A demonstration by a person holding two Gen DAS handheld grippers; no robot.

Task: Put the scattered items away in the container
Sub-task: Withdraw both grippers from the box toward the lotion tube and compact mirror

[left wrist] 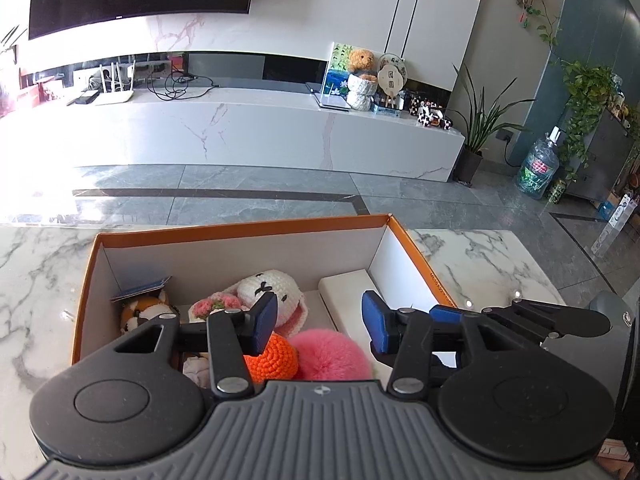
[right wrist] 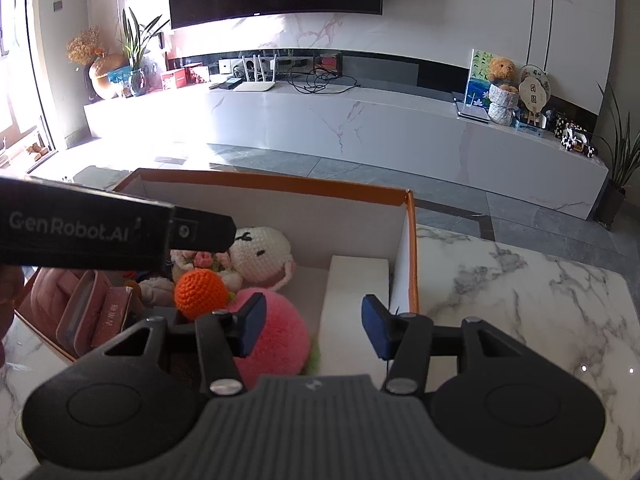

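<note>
Both the left gripper (left wrist: 318, 322) and right gripper (right wrist: 314, 326) are seen open and empty above the orange-rimmed cardboard box (left wrist: 240, 228), nothing gripped; the fluffy pink pompom (right wrist: 276, 336) lies lower centre, nearest the right gripper

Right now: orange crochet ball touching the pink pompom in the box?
Touching. In the right wrist view the orange crochet ball rests against the pink pompom with no gap; the left wrist view agrees.

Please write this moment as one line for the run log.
left gripper: open, empty | right gripper: open, empty | orange box: holds pink pompom, orange ball, white plush
</note>
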